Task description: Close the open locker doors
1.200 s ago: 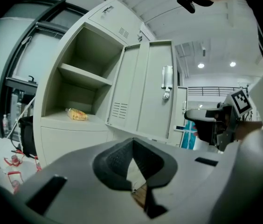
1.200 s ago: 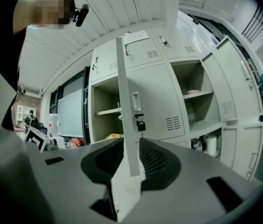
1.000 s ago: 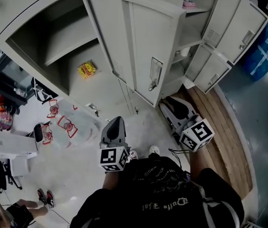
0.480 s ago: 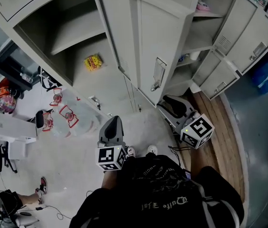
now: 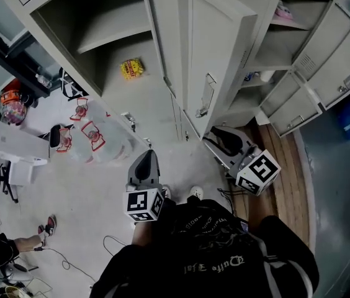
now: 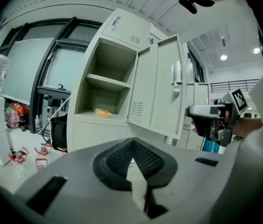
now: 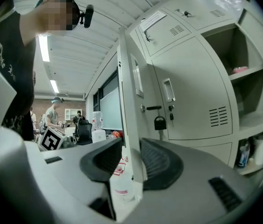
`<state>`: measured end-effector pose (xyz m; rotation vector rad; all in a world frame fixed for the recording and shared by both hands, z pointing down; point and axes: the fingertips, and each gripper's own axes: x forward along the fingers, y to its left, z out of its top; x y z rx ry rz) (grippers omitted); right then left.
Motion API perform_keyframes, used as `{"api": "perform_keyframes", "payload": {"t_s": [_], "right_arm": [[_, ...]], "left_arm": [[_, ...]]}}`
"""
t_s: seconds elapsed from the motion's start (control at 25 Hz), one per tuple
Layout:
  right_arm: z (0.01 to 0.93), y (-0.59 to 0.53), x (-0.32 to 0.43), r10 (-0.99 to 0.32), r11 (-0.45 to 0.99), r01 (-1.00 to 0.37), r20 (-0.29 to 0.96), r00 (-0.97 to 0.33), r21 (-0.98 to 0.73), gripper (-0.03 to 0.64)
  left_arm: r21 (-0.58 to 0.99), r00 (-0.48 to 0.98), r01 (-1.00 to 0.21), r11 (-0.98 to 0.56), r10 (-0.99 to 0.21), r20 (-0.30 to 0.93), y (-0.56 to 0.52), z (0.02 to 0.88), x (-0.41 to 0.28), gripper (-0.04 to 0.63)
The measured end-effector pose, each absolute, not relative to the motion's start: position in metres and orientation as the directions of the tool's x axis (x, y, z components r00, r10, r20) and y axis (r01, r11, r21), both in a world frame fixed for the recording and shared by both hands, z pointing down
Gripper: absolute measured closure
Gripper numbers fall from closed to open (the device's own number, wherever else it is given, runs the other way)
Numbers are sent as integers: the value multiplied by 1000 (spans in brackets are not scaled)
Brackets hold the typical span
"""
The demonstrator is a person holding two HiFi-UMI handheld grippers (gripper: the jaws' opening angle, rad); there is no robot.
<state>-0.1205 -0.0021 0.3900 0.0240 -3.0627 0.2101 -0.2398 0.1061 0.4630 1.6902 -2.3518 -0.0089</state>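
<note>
A grey locker bank fills the top of the head view. Its middle door [image 5: 215, 54] stands wide open, with a handle and padlock on its face. My left gripper [image 5: 145, 158] is held below the open left compartment [image 5: 94, 23], away from the door, and its jaws [image 6: 132, 143] meet at the tips with nothing in them. My right gripper [image 5: 217, 135] is near the door's lower corner. Its jaws [image 7: 131, 146] stand apart and have just been opening. The door's edge [image 7: 126, 92] lines up with the gap and no pad presses on it.
Further open doors [image 5: 342, 67] hang at the right, over shelves with small items. A yellow packet [image 5: 131, 67] lies in the left compartment. A printed plastic bag [image 5: 94, 141], a white box [image 5: 13, 144] and cables lie on the floor at the left. A wooden platform [image 5: 290, 185] lies at the right.
The lockers have slid to the right in the head view. Both grippers keep nearly the same spots in the picture, and the right one sits a little closer to the open door.
</note>
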Motion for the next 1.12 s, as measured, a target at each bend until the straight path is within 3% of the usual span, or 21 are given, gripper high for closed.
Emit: {"api": "perform_keyframes", "payload": {"t_s": [0.28, 0.68, 1.12], "right_arm": [[386, 9, -134, 35, 993, 29, 51, -998, -112, 532], [385, 40, -162, 77, 995, 73, 53, -996, -70, 545], [376, 79, -211, -32, 999, -33, -6, -999, 25, 546]], "left_arm": [[147, -347, -915, 376, -918, 191, 121, 465, -248, 589], [134, -373, -907, 399, -910, 183, 143, 461, -277, 589], [115, -361, -916, 385, -914, 184, 164, 458, -309, 589]]}}
